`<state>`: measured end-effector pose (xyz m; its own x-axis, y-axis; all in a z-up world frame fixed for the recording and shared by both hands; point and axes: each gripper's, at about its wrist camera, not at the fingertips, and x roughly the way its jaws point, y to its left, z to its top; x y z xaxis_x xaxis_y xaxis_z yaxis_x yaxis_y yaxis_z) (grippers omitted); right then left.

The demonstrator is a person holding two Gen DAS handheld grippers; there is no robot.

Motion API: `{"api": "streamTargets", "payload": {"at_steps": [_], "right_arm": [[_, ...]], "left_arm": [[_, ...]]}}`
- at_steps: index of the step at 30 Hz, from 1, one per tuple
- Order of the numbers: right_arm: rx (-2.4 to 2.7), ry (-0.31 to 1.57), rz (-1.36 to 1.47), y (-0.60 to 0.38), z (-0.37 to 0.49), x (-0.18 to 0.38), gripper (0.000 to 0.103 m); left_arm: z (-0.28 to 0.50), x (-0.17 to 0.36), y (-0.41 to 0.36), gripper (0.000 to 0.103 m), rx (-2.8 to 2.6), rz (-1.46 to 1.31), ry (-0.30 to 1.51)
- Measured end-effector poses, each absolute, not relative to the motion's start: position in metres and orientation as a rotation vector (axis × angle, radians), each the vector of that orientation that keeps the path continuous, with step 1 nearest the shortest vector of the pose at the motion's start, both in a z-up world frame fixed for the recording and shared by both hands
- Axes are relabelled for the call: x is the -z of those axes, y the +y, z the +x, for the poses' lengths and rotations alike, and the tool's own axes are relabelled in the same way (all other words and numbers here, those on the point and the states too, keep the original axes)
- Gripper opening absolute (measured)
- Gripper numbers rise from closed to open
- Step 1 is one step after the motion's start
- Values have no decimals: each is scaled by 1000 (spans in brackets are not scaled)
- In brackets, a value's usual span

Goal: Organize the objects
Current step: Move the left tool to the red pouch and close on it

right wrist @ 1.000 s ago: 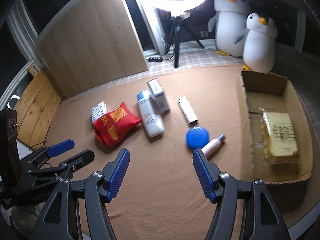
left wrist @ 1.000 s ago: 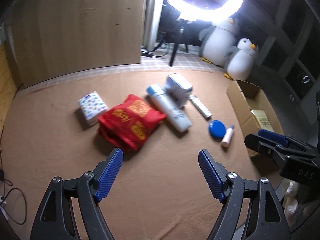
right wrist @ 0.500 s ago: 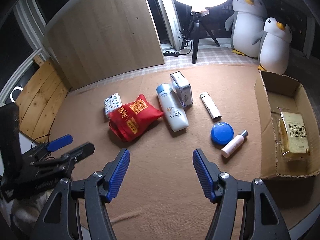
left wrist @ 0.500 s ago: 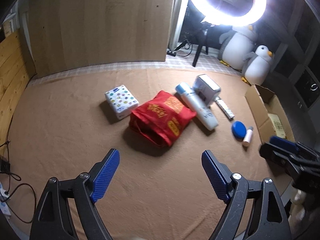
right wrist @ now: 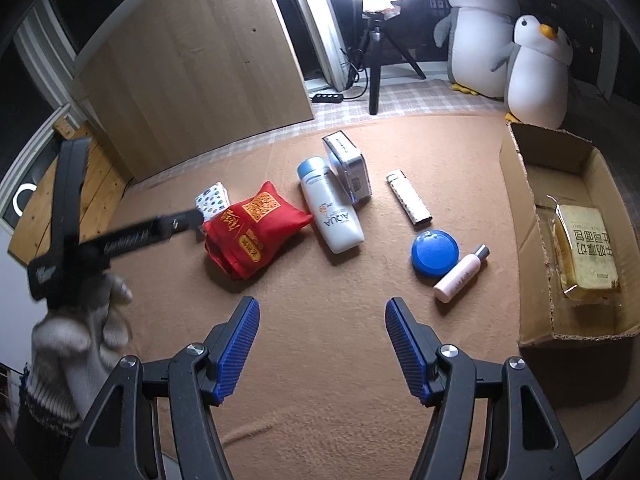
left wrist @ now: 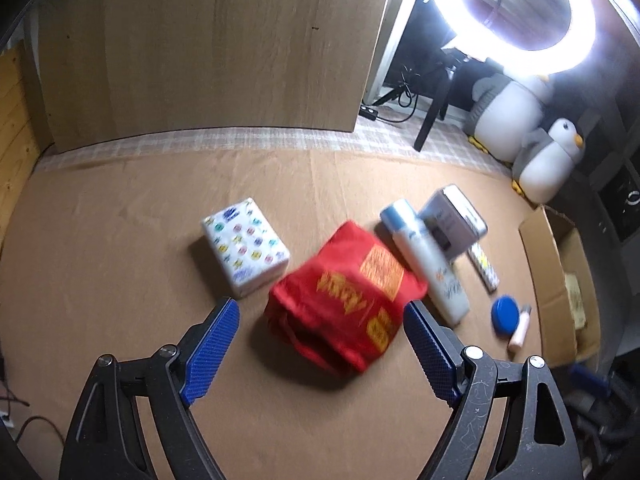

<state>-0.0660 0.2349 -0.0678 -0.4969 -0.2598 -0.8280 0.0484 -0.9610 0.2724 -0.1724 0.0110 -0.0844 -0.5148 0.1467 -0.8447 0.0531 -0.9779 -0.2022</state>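
Sorting barely begun: one packet boxed, seven things still out

Sorting looks to be at its start. The cardboard box [right wrist: 520, 216] sits at the right edge of the brown surface [right wrist: 320, 360] and holds only a yellow wrapped packet [right wrist: 586, 252]. Left on the surface are the red bag [left wrist: 348, 296], a patterned tissue pack [left wrist: 246, 246] just beside it on the left, a white tube [right wrist: 330, 204] touching the bag's right corner, a grey tin [right wrist: 348, 170] leaning on the tube, a slim printed stick [right wrist: 408, 202], a blue round lid [right wrist: 434, 254] and a small pink bottle [right wrist: 460, 274] just beside the lid.

The left claw [left wrist: 320, 344] hangs over the red bag, jaws wide and released, nothing between them; by my reading the bag is its target. The right claw [right wrist: 322, 346] waits released over bare surface near the front edge, also empty.

Around the work: a wooden panel [right wrist: 192, 76] behind, a ring light on a tripod [right wrist: 374, 56], and two plush penguins [right wrist: 508, 40] past the far right corner. The tissue pack and tube crowd the bag's sides, so a wide grasp could nudge them.
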Motion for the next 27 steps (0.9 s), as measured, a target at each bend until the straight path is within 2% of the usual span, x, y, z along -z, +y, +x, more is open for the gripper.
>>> {"api": "streamTargets", "payload": {"at_steps": [14, 19, 21, 27], "right_arm": [[2572, -348, 1518, 255, -70, 74, 62], [2571, -354, 1530, 260, -70, 77, 62], [2573, -358, 1530, 262, -70, 77, 62], [2582, -379, 1539, 269, -70, 79, 62]], "left_arm": [[-236, 117, 31, 83, -2606, -1603, -301], [-253, 131, 35, 59, -2573, -1654, -284], [-256, 136, 36, 53, -2550, -1662, -298], [-252, 140, 31, 48, -2530, -1658, -364]]}}
